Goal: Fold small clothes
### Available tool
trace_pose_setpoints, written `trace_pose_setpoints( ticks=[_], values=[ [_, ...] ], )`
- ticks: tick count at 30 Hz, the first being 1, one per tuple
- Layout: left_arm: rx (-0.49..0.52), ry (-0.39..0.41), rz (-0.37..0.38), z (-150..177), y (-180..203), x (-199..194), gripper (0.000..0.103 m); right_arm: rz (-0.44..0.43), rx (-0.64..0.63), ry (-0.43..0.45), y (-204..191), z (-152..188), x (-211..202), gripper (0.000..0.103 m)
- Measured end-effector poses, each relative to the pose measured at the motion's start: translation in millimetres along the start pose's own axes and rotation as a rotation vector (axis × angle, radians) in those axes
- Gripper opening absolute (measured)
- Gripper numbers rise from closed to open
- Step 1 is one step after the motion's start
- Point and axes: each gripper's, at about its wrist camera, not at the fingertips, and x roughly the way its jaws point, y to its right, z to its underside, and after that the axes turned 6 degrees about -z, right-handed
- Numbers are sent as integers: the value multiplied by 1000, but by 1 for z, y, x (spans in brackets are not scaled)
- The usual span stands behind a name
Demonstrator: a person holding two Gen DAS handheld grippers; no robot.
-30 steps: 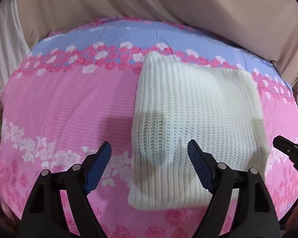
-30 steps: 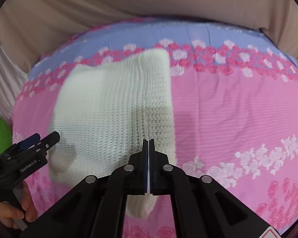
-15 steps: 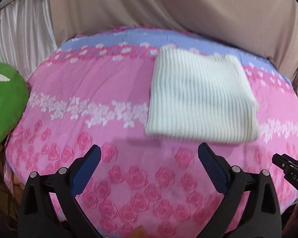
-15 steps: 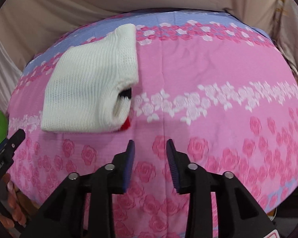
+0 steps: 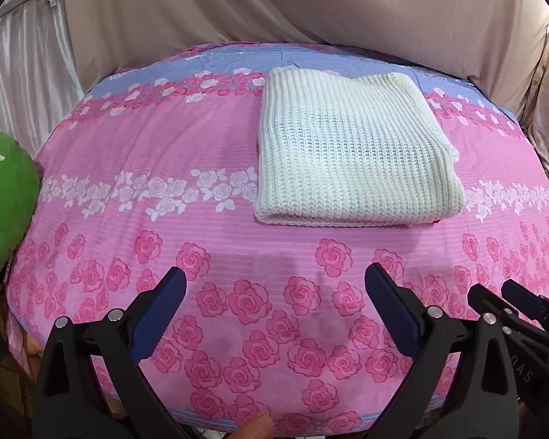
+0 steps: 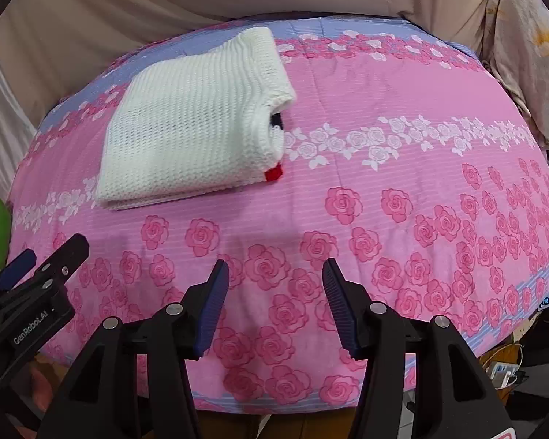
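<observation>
A white knitted sweater (image 5: 351,146) lies folded into a flat rectangle on the pink rose-print cloth (image 5: 146,153). In the right wrist view the sweater (image 6: 194,124) shows a red tag and a dark bit at its right edge. My left gripper (image 5: 274,285) is open and empty, held back over the near edge of the cloth, well short of the sweater. My right gripper (image 6: 274,274) is open and empty, also near the front edge, to the right of the left one. Neither touches the sweater.
A green plush thing (image 5: 3,205) sits at the left edge. Beige drapes (image 5: 274,3) hang behind the surface. The right gripper's tip shows in the left wrist view (image 5: 516,300); the left gripper shows in the right wrist view (image 6: 36,274). Cloth and clutter hang at the right (image 6: 523,36).
My right gripper let go of the sweater and opened. Both grippers pulled back from the sweater toward the near edge. The sweater stays folded.
</observation>
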Motion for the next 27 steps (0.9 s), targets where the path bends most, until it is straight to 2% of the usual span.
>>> trace_pose_setpoints(
  ticks=[8, 16, 27],
  values=[
    [21, 6, -10, -2, 5, -2, 96, 30, -9, 18, -5, 1, -4, 53],
    [44, -6, -26, 4, 13, -5, 96, 22, -18, 11, -6, 6, -5, 54],
    [24, -48, -29, 8, 7, -2, 96, 17, -69, 28, -23, 8, -10, 55]
  ],
)
